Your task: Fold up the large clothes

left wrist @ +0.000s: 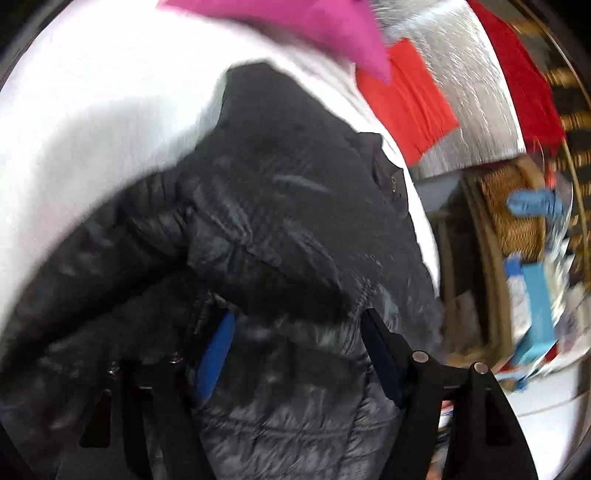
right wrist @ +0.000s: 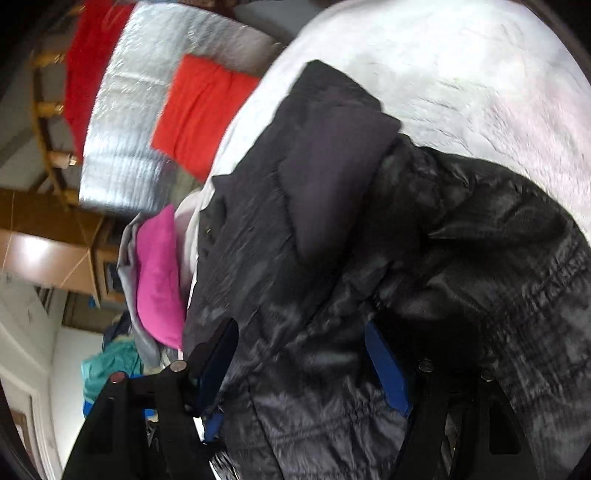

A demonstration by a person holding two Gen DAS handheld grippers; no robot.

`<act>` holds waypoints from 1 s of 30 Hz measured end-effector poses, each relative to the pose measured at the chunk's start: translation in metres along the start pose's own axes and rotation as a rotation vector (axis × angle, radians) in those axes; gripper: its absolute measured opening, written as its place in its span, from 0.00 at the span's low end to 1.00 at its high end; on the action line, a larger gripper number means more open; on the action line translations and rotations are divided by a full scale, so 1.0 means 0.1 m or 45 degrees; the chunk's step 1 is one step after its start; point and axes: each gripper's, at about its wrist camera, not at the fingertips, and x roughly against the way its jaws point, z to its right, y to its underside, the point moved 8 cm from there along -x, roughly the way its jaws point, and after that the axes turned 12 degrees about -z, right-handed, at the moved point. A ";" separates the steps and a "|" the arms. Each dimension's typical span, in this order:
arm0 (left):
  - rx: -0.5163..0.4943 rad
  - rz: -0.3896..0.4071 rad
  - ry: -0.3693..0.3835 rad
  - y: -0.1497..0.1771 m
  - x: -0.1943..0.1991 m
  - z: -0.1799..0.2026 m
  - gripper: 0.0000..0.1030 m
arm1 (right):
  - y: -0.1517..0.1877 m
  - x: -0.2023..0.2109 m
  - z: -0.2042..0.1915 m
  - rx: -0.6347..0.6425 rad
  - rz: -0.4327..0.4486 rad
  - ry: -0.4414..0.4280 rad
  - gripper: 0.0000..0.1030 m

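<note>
Left wrist view: a black quilted jacket (left wrist: 258, 229) is seen heaped on a white sheet (left wrist: 92, 122), filling most of the frame. The left gripper (left wrist: 299, 350) is shown at the bottom, its two blue-padded fingers (left wrist: 216, 354) spread apart with jacket fabric bunched between them; whether the fabric is truly pinched cannot be told through the blur. Beyond the jacket's far end, a pink cloth (left wrist: 314, 26) is laid on the sheet. To the jacket's far right, an orange-red cloth (left wrist: 406, 99) is spread on a silver mat (left wrist: 472, 110), and a darker red cloth (left wrist: 524, 85) is seen past it. A wicker basket (left wrist: 513, 210) is placed to the jacket's right, off the sheet.

Right wrist view: the same jacket (right wrist: 369, 258) is shown running from the bottom up over the sheet (right wrist: 461, 66). The right gripper (right wrist: 303, 354) is held wide, its blue-padded fingers (right wrist: 386, 365) set on either side of a thick fold of jacket; a firm hold cannot be confirmed. Just left of the jacket, the pink cloth (right wrist: 159, 273) is seen. Farther up-left, the orange-red cloth (right wrist: 203, 110) is lying on the silver mat (right wrist: 125, 140), beside the red cloth (right wrist: 92, 59).
</note>
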 end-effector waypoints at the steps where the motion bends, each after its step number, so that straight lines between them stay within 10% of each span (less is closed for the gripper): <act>1: 0.013 0.012 0.023 -0.04 -0.02 0.00 0.70 | -0.03 0.01 0.01 0.004 0.015 0.002 0.72; 5: 0.025 0.082 0.070 -0.21 -0.07 0.08 0.70 | -0.19 -0.03 0.00 0.007 0.092 0.000 0.67; 10: 0.035 0.145 0.097 -0.29 -0.10 0.10 0.67 | -0.32 -0.11 0.02 -0.017 0.099 -0.011 0.33; 13: 0.013 0.184 0.056 -0.32 -0.10 0.08 0.39 | -0.32 -0.06 -0.05 0.046 0.140 0.025 0.25; 19: -0.012 0.237 0.186 -0.34 0.15 0.17 0.23 | -0.26 0.20 -0.41 0.232 0.271 -0.005 0.24; 23: -0.024 0.217 0.139 -0.35 0.12 0.15 0.24 | -0.25 0.05 -0.25 0.162 0.165 0.021 0.24; 27: 0.124 0.135 0.147 -0.34 -0.05 -0.05 0.35 | -0.24 -0.08 -0.08 0.026 0.060 -0.022 0.31; 30: 0.097 0.135 0.109 -0.29 -0.03 0.03 0.50 | -0.16 -0.13 -0.18 0.063 0.019 -0.039 0.75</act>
